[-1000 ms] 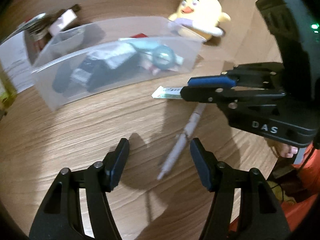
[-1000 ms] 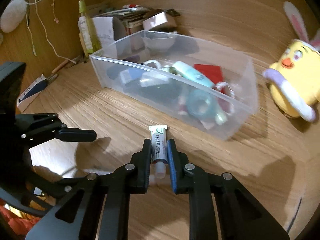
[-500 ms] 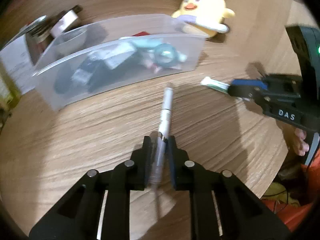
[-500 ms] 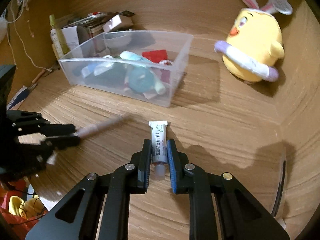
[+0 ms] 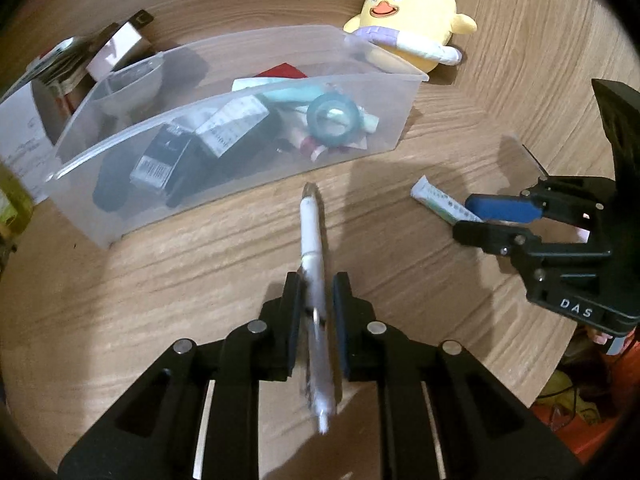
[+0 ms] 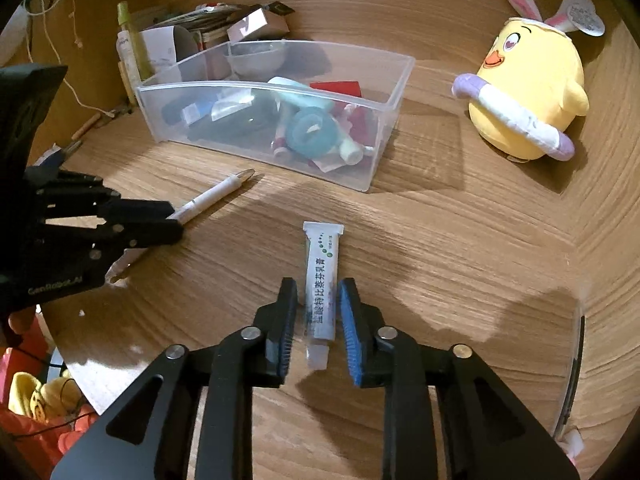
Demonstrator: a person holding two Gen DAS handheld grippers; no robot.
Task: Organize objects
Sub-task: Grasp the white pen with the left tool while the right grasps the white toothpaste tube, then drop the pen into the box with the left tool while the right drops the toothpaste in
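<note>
My left gripper [image 5: 316, 292] is shut on a white pen [image 5: 310, 228] that points toward the clear plastic bin [image 5: 280, 176]. The pen also shows in the right wrist view [image 6: 212, 196], with the left gripper [image 6: 176, 226] around its rear part. My right gripper [image 6: 318, 304] is shut on a small white tube [image 6: 322, 268], cap end toward me, above the wooden table. In the left wrist view the tube [image 5: 438, 200] sticks out of the right gripper [image 5: 464, 212]. The bin [image 6: 260, 152] holds several small items, among them a teal tape roll [image 6: 310, 132].
A yellow chick plush [image 6: 528, 92] sits on the table right of the bin and shows in the left wrist view [image 5: 412, 20]. Bottles, papers and boxes [image 6: 168, 44] stand behind the bin's left end. The table's front edge [image 5: 552, 364] curves near my grippers.
My left gripper closed on the pen and lifted its tip toward the bin. My right gripper, holding the tube, swung away to the right of the bin.
</note>
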